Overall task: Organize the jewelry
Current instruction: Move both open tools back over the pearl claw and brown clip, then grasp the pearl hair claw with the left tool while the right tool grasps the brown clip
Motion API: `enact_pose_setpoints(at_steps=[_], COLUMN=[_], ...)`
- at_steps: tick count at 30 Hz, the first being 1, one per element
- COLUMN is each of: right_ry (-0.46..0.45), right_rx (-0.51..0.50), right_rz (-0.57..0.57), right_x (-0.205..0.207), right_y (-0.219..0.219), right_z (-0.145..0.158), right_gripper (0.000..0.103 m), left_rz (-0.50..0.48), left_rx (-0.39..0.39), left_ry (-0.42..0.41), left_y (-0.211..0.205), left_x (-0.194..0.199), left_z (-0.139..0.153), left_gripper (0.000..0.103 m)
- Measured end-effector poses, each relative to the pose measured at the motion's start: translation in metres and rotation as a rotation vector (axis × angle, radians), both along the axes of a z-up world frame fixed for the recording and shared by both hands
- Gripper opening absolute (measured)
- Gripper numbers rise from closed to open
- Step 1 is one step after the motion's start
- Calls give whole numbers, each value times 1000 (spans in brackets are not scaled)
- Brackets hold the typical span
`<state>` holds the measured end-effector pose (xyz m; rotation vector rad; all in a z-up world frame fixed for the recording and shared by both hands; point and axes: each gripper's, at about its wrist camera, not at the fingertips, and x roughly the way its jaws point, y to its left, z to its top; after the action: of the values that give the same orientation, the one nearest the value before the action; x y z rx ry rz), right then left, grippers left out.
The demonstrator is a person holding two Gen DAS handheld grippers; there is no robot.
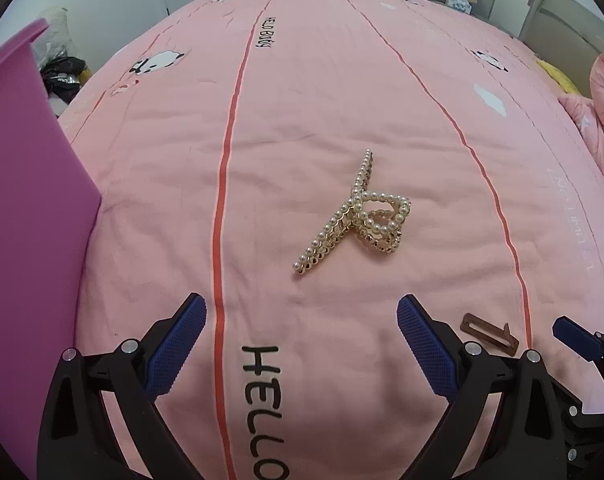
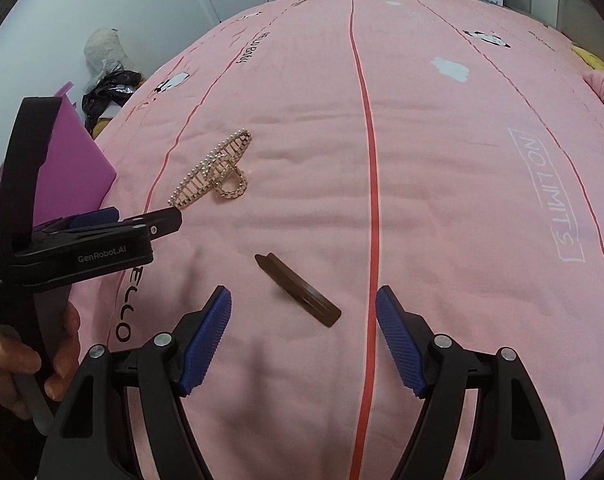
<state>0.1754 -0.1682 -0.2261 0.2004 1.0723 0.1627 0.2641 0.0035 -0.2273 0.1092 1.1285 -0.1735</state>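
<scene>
Left tool (image 1: 302, 344) and right tool (image 2: 304, 340) both wide open, empty. Pearl claw clip (image 1: 356, 216) on bed (image 1: 342, 100), beyond brown flat clip (image 2: 298, 290): light, rigid, slippery-beaded; best gripped across hinge.

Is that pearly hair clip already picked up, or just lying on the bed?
Lying on the pink bedspread. The pearl hair clip rests flat, with nothing touching it.

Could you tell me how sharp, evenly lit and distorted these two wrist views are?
Left wrist: sharp, soft even light; a faint shadow under the pearl clip; the bedspread bulges from fisheye, corners vignetted dark. Right wrist: equally sharp, the brown clip crisp; stripes bow outward, no glare.
</scene>
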Motion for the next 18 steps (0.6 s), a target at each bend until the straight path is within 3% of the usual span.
enact_pose_setpoints(at_steps=[18], right_ry=[12], right_rx=[-100], right_rz=[63], right_x=[22], right_y=[12], right_z=[-31], right_gripper=[71], left_rz=[-47], left_rx=[1], left_ry=[-3], left_y=[-15], left_x=[37], left_z=[-32], left_gripper=[95])
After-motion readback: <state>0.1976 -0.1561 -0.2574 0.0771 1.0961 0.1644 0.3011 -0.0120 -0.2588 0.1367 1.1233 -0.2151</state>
